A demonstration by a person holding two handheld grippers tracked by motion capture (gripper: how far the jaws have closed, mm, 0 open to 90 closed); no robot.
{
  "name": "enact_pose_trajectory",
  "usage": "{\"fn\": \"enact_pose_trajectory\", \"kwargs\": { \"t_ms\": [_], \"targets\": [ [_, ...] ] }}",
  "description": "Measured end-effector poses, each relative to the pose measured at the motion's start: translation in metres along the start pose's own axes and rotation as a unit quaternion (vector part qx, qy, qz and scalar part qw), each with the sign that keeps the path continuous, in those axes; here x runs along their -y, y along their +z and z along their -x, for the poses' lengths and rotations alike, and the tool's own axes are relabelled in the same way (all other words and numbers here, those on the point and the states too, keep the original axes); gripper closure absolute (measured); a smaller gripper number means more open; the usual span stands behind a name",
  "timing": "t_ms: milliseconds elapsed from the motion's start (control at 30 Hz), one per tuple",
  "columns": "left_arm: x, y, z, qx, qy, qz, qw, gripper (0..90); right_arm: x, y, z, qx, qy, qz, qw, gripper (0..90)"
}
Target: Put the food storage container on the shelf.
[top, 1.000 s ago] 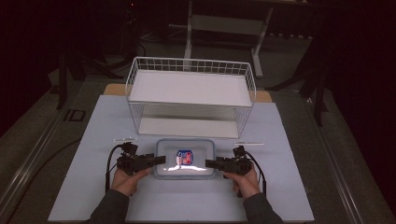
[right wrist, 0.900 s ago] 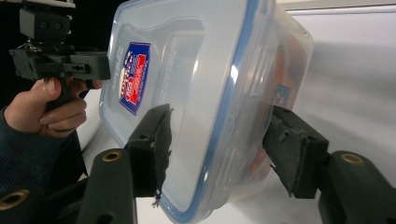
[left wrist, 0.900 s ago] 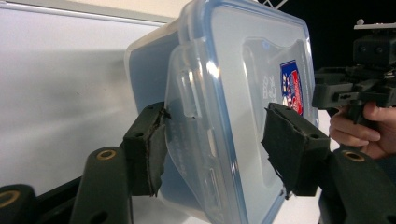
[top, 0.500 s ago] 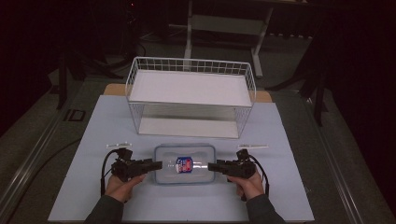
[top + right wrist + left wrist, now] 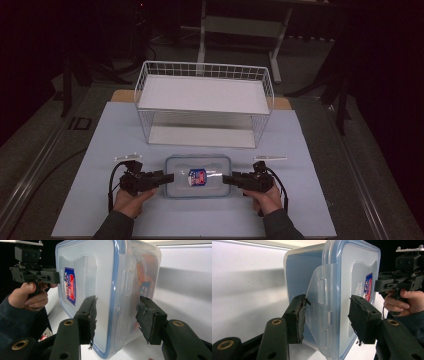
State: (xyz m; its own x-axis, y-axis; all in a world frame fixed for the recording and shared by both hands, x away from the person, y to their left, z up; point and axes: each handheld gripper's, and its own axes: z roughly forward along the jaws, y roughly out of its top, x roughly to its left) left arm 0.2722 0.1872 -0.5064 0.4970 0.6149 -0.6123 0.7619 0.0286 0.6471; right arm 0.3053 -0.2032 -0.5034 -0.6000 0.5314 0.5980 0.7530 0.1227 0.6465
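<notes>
A clear plastic container (image 5: 199, 170) with a blue-rimmed snap lid and a red-and-blue label lies on the pale mat in front of the person. My left gripper (image 5: 170, 178) is at its left end and my right gripper (image 5: 226, 179) at its right end. In the left gripper view the pads (image 5: 297, 317) clamp the container (image 5: 352, 272) across its latch flap. In the right gripper view the pads (image 5: 150, 320) clamp the container (image 5: 100, 272) across lid and base. Both pairs of jaws have just been closing with the container's ends between them.
A white wire two-tier rack (image 5: 205, 100) stands just behind the container. Two small white strips (image 5: 127, 157) (image 5: 270, 158) lie on the mat (image 5: 320, 200) beside the hands. Dark floor and table legs surround the mat.
The container has come a little toward the person and away from the rack. Both hands drew back with it, one at each end.
</notes>
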Motion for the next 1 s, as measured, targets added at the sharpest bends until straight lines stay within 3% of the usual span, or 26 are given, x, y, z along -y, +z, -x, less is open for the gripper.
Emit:
{"fn": "enact_pose_trajectory", "kwargs": {
  "t_ms": [567, 1000],
  "targets": [
    [-0.006, -0.01, 0.009, 0.003, 0.014, 0.019, 0.9997, 48.5, -0.005, -0.007, -0.015, 0.007, -0.027, 0.017, 0.9995, 51.3],
    [-0.012, -0.017, 0.023, 0.002, 0.055, 0.05, 0.9972, 48.6, -0.013, -0.018, -0.026, 0.008, -0.062, 0.048, 0.9969, 51.3]
  ]
}}
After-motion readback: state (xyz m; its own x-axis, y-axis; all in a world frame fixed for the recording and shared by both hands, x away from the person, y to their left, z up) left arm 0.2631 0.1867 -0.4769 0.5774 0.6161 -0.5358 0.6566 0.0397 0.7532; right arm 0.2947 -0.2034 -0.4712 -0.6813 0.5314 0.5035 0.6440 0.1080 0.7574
